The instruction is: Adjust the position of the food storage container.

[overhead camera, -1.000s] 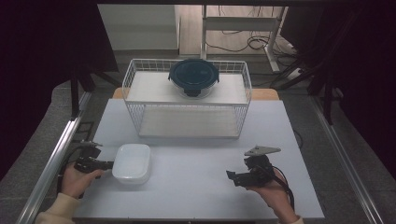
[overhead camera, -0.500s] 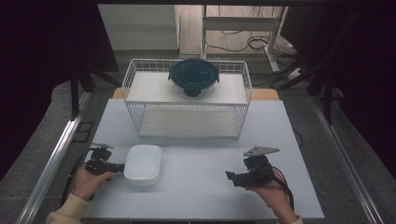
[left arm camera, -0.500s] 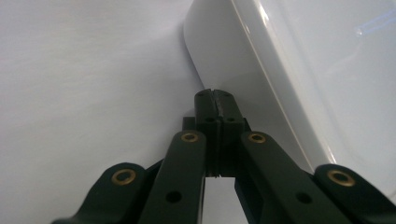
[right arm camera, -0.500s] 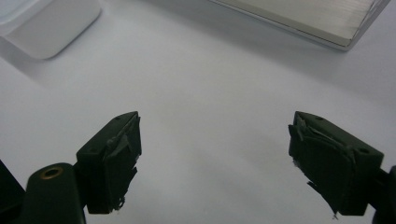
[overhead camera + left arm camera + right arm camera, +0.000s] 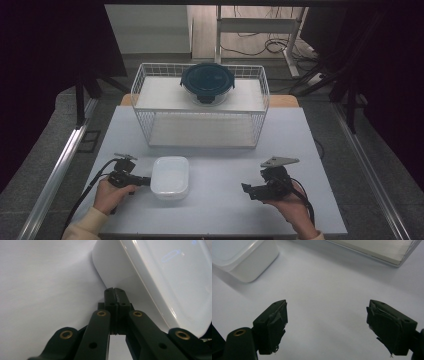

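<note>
A white rectangular plastic container (image 5: 170, 176) lies upside down on the pale table (image 5: 225, 160), front left of centre. My left gripper (image 5: 145, 181) is shut with nothing between its jaws. In the left gripper view its closed tips (image 5: 115, 291) press against the container's side wall (image 5: 155, 277). My right gripper (image 5: 246, 189) rests low over the table at the front right, pointing left towards the container, jaws wide open and empty. In the right gripper view (image 5: 327, 322) the container's corner (image 5: 244, 257) sits at the upper left, well ahead of the jaws.
A white wire basket (image 5: 145, 100) stands across the back of the table, and a round bowl with a dark blue lid (image 5: 207, 81) sits on its top shelf. Its base edge (image 5: 374, 248) runs along the top of the right gripper view. Cables trail from both grippers.
My left gripper has moved to the right across the table, and the white container has slid right ahead of its closed tips. The right gripper has stayed put.
</note>
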`<state>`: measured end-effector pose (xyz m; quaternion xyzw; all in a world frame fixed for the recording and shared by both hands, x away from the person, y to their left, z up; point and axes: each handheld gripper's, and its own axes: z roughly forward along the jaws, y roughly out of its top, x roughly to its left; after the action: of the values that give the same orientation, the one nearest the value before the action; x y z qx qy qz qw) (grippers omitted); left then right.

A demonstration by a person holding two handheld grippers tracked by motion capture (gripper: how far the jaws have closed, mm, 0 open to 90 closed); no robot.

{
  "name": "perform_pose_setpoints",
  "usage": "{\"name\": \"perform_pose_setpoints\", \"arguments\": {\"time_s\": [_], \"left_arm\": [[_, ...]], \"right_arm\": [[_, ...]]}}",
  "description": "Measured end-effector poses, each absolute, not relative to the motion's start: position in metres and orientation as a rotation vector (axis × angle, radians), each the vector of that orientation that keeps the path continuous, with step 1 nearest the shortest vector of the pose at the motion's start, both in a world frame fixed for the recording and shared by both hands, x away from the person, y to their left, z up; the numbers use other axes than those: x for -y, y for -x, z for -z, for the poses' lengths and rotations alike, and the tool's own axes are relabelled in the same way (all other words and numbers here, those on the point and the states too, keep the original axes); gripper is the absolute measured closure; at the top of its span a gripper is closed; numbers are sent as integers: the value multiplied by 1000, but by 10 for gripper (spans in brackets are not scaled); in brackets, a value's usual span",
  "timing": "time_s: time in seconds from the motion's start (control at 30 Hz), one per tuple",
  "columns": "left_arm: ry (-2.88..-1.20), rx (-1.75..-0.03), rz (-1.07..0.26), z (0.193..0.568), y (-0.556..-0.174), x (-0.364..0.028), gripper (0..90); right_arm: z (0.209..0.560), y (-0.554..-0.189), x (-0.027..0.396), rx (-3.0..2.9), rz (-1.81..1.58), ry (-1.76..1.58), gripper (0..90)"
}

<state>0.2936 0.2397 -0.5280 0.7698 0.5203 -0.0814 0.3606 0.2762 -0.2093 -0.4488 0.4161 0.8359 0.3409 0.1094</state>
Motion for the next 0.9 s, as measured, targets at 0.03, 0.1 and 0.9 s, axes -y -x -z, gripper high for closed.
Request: {"name": "perform_pose_setpoints", "arguments": {"time_s": [0.03,0.1,0.9], "left_arm": [[-1991,-1333,214,528,-294,-237,900],[-1999,-1326,218,527,-295,-232,900],[-2046,-1190,297,521,-317,-144,900]], "right_arm": [[449,-276,210,-2457,-1001,-1229,170],[449,-276,210,-2456,-1002,-1226,171],[450,-277,211,-2460,-1007,-1226,170]]}}
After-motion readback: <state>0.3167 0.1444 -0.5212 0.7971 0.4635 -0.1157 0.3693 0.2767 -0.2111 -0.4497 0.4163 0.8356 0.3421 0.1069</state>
